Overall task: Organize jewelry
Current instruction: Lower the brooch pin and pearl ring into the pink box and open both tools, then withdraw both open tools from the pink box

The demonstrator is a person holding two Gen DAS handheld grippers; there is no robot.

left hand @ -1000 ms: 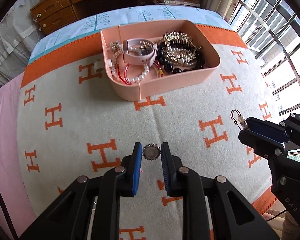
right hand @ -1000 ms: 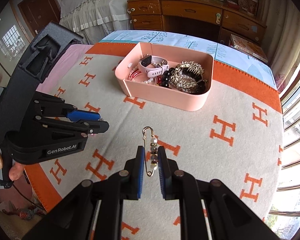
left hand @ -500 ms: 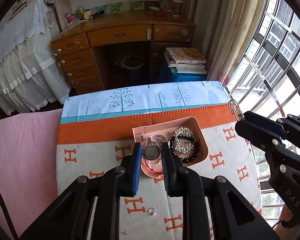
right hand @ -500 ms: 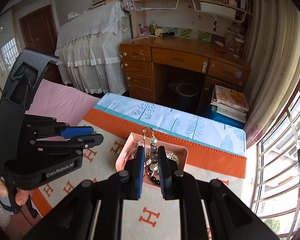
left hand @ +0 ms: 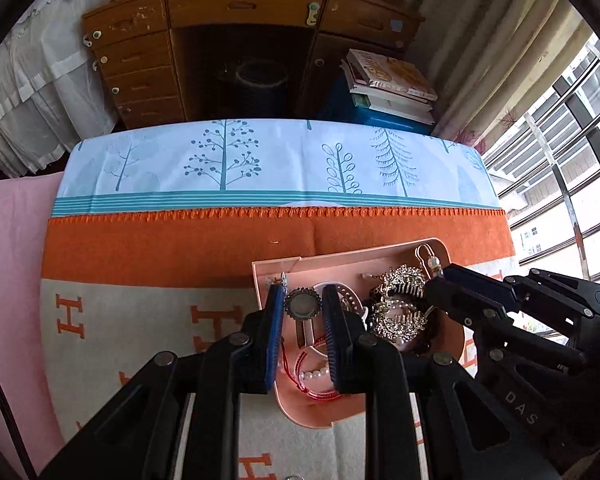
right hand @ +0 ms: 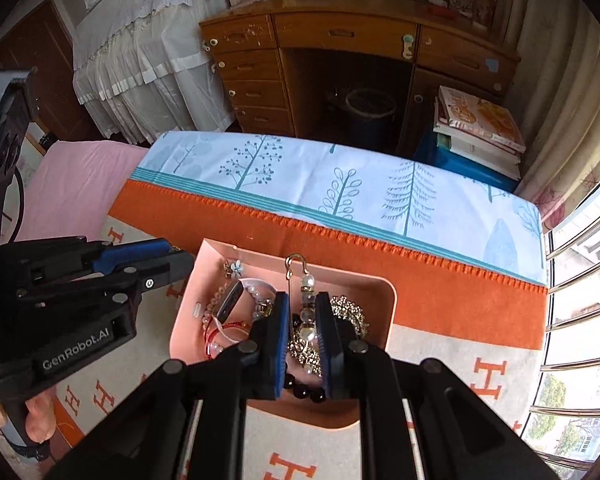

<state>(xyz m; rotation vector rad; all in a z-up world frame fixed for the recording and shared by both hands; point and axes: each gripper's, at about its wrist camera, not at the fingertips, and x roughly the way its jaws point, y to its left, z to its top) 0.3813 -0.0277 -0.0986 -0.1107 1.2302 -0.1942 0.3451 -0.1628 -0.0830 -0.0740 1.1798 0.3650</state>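
Overhead, both tools hang above a bed spread with a cream blanket [left hand: 148, 320] bearing orange H letters and a broad orange border; past it lies a pale blue sheet [left hand: 268, 164] printed with trees, and to one side a pink cover [left hand: 8, 280]. Behind the bed stands a wooden dresser [left hand: 204, 40] with a dark bin in its kneehole, a pile of books [left hand: 388, 84] beside it on a blue box, and a barred window [right hand: 580, 320] on the right. On the blanket near the orange border sits a pink tray [right hand: 204, 280], divided by a wall into two parts and crowded with jewelry: a gold comb [left hand: 400, 300], a white watch [right hand: 230, 300], a pearl strand, a red cord and black beads. The left tool [left hand: 303, 308] is nearly closed, its blue pads pinching a round, frilled brooch [left hand: 302, 305] by its edges, held above the tray's left part. The right tool [right hand: 303, 320] is likewise almost closed, gripping a pearl pin [right hand: 306, 292] upright between its pads, the gold hook end sticking up beyond the tips, above the tray's right part over the comb. In the right wrist view a hand [right hand: 28, 420] grasps the left tool's handle at the lower left edge.
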